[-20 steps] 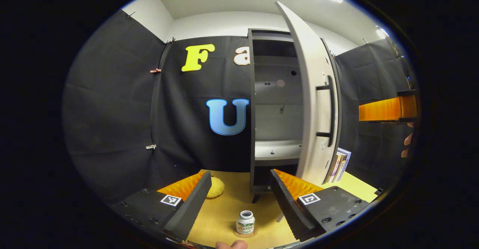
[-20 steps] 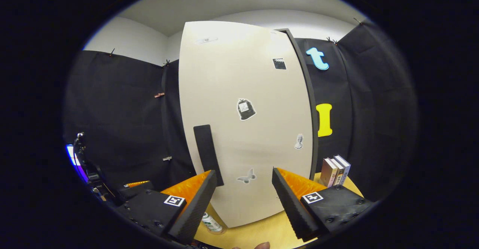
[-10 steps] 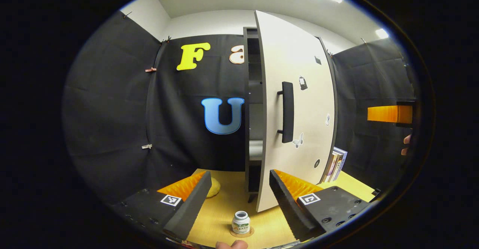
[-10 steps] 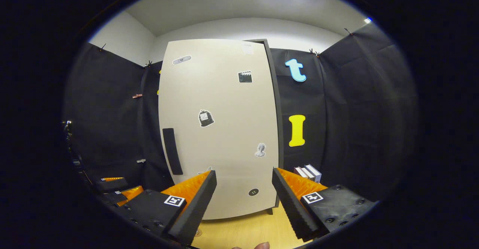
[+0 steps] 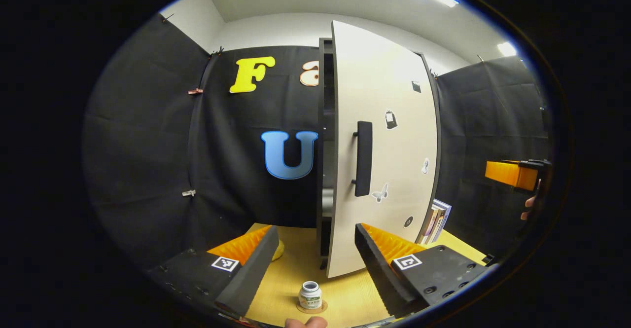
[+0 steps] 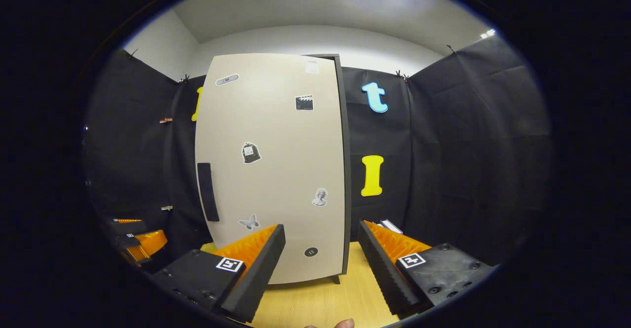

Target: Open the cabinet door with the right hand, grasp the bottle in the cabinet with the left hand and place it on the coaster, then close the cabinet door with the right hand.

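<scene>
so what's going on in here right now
A person holds a two-finger gripper in each hand in front of a tall cabinet. The small white bottle already stands on the round coaster on the wooden table, between the open fingers of the left gripper. The cabinet door is almost shut; the left gripper view shows a narrow gap at its handle side. The right gripper is open, facing the door without touching it.

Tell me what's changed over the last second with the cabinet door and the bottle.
The cabinet door has swung from wide open to almost shut, with only a narrow gap left at its handle side. The right gripper has backed away from it, open. The bottle stayed on the coaster, and the left gripper stayed open.
</scene>
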Motion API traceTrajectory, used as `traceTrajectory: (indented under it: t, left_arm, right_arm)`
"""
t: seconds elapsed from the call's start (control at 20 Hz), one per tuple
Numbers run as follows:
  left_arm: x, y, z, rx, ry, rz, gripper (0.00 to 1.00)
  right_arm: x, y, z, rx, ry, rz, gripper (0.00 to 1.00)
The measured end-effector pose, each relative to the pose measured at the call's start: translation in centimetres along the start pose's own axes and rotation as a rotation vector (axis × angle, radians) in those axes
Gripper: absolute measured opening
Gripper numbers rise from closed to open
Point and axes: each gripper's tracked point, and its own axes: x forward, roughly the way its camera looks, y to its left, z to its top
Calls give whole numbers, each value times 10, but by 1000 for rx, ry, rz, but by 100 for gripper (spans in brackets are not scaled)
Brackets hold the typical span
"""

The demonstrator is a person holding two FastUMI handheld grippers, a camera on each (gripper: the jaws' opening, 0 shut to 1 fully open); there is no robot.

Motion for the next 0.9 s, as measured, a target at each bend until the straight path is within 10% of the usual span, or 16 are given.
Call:
traceTrajectory:
  t: [0.9]
  left_arm:
    - [2, -17, 30, 27, -51, -45, 97]
  right_arm:
    - [-2, -5, -8, 13, 13, -24, 97]
